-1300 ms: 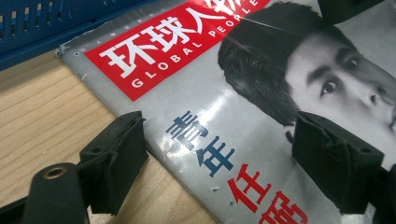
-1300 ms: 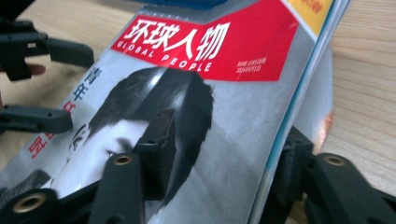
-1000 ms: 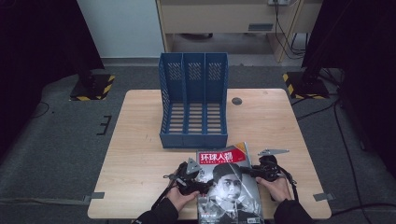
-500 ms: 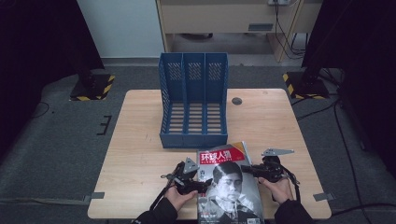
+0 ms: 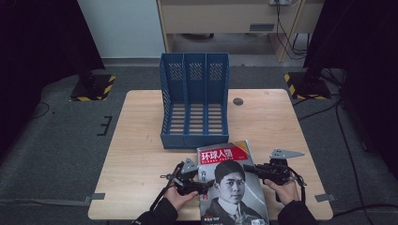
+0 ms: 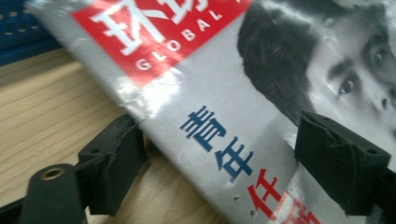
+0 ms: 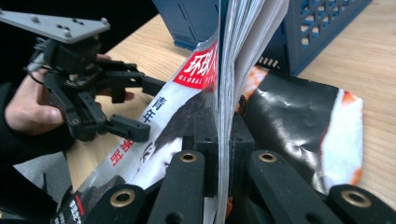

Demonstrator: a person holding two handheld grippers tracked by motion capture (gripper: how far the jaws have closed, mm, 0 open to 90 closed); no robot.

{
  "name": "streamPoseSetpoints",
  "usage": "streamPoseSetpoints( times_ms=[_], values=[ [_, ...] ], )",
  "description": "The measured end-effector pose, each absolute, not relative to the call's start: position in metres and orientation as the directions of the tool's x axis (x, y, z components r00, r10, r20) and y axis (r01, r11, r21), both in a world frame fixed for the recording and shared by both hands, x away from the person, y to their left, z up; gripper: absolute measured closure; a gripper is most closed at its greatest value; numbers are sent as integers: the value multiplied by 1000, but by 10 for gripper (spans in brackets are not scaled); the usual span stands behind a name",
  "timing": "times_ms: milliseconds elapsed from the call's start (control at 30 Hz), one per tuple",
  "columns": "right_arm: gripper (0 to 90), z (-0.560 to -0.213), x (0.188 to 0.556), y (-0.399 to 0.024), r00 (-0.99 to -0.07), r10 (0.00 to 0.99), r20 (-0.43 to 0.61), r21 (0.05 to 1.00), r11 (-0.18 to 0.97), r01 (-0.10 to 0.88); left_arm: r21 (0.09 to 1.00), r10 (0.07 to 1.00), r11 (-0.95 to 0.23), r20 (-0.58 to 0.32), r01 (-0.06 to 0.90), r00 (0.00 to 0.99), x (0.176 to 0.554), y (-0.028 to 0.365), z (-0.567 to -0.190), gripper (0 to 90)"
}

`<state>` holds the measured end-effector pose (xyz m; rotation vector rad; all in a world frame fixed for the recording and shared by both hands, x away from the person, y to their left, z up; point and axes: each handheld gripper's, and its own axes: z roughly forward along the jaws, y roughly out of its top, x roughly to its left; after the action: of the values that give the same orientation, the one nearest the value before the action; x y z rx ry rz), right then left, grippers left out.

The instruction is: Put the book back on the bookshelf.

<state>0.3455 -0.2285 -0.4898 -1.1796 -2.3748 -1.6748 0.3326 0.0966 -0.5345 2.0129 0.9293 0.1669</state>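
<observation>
A magazine [image 5: 232, 187] with a red title band and a portrait cover lies at the table's near edge, in front of a blue three-slot file rack [image 5: 195, 101]. My right gripper [image 5: 248, 168] is shut on the magazine's [image 7: 196, 70] right edge. Its jaws [image 7: 219, 140] clamp the cover and several pages and hold them raised, while a glossy sheet stays flat on the wood. My left gripper [image 5: 202, 185] is at the magazine's [image 6: 261, 93] left edge. Its jaws [image 6: 224, 154] have just been opening; one finger [image 6: 112, 163] is under the edge, the other [image 6: 341, 168] over the cover, neither pressing. It also appears open as the left gripper [image 7: 145, 108] opposite.
The wooden table [image 5: 141, 140] has bare wood to the left and right of the rack. A small black round disc [image 5: 238, 101] sits on the far right. Yellow-and-black striped bases [image 5: 94, 89] stand on the floor beyond both far corners.
My right gripper has risen a little with the magazine's right edge in it. The left hand has stayed where it was, with its jaws a bit wider.
</observation>
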Motion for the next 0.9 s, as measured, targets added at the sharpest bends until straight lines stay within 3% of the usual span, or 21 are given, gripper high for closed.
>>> streamPoseSetpoints(
  times_ms=[167,500,733,800,900],
  values=[
    [868,-494,348,-227,-703,587,402,798,153,583,752,673,-335,-231,568,703,334,95,-535,143],
    [864,-514,355,-222,-623,698,353,708,236,666,757,621,-356,-247,548,744,330,90,-535,323],
    [848,-515,355,-214,-636,687,351,714,243,656,758,623,-374,-222,535,750,328,87,-535,401],
    [814,-515,355,-214,-633,695,341,716,244,654,758,631,-369,-221,538,744,328,87,-535,440],
    [683,-515,356,-215,-629,713,309,723,254,642,758,633,-370,-217,537,743,327,88,-535,466]
  ],
)
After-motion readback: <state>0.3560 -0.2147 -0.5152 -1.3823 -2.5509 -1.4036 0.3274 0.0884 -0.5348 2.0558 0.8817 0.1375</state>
